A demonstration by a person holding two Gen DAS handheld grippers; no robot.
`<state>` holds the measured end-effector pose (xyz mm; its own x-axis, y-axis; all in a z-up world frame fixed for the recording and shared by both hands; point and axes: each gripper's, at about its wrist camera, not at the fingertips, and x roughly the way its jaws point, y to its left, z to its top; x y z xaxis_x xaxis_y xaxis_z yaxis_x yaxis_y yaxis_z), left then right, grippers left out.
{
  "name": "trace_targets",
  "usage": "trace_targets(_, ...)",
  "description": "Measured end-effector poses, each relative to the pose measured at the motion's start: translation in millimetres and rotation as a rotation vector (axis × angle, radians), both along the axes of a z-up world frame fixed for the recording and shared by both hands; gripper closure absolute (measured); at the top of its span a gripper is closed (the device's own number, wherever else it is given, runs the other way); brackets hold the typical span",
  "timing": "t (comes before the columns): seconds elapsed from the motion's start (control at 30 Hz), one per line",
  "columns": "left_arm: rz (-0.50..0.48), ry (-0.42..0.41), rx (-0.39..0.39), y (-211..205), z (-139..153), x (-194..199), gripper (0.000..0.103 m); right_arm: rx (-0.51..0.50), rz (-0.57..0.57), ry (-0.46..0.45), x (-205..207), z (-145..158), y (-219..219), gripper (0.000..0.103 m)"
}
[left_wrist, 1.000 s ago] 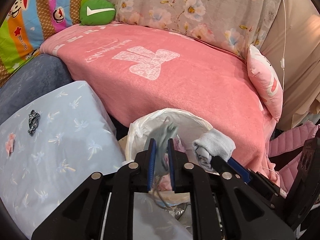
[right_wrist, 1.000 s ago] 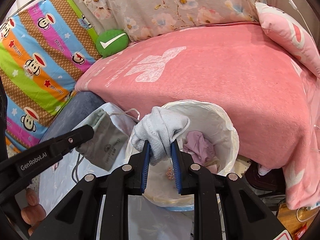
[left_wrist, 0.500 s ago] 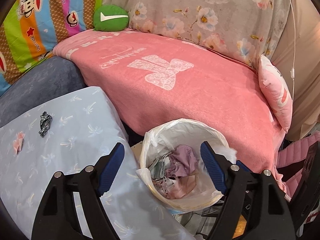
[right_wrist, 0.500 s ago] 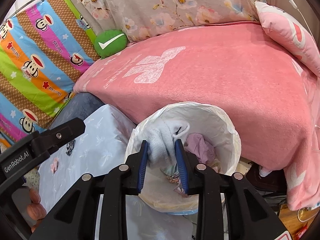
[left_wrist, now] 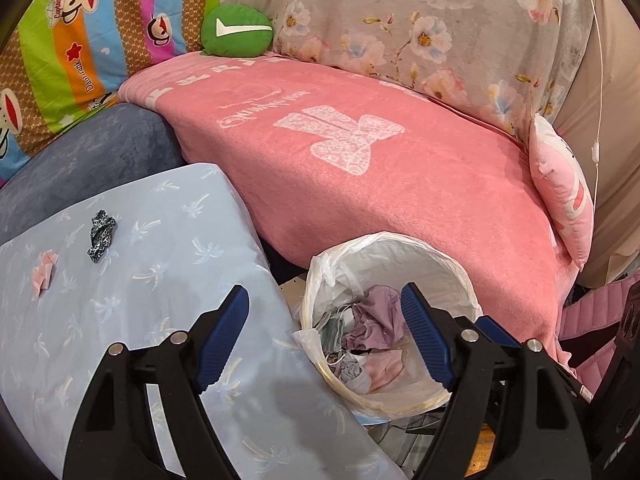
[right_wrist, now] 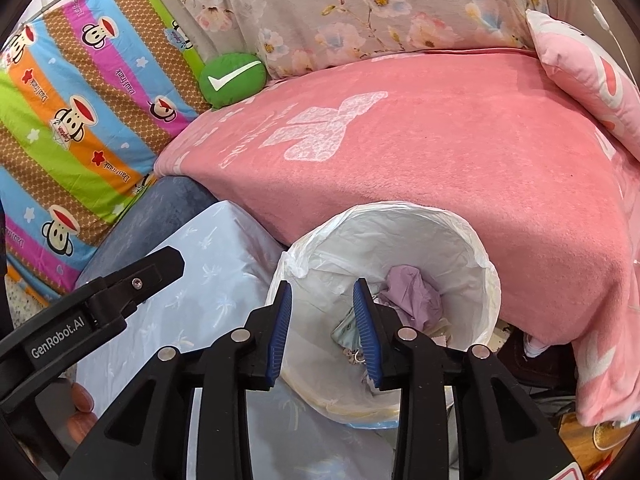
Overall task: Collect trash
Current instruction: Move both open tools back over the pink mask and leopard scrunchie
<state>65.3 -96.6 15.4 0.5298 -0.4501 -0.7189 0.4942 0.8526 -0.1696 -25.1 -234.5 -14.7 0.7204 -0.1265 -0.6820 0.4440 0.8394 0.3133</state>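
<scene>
Over the round white bag-lined trash bin (right_wrist: 460, 240), the right gripper (right_wrist: 322, 334) had just been opening and held nothing. The left gripper (left_wrist: 324, 340) stood wide open and empty too. Crumpled purple and grey scraps (left_wrist: 372, 324) lay inside the bin. That drop looked done. Next would probably come the small black-and-white crumpled scrap (left_wrist: 101, 229) at ten o'clock on the light blue palm-print cloth (left_wrist: 160, 280). The striped monkey blanket (left_wrist: 88, 40) read "Paul Frank".
</scene>
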Motion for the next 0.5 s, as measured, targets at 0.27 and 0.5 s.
trace_targets(0.27,0.026,0.003,-0.004,11.4,-1.2,1.4,0.028,-0.004,0.028,0.006,4.8,1.1,10.6,0.069)
trace_targets(0.5,0.052,-0.001,-0.003,23.2,-2.0,5.0,0.028,-0.018,0.062,0.020,12.8,0.6,23.0,0.069)
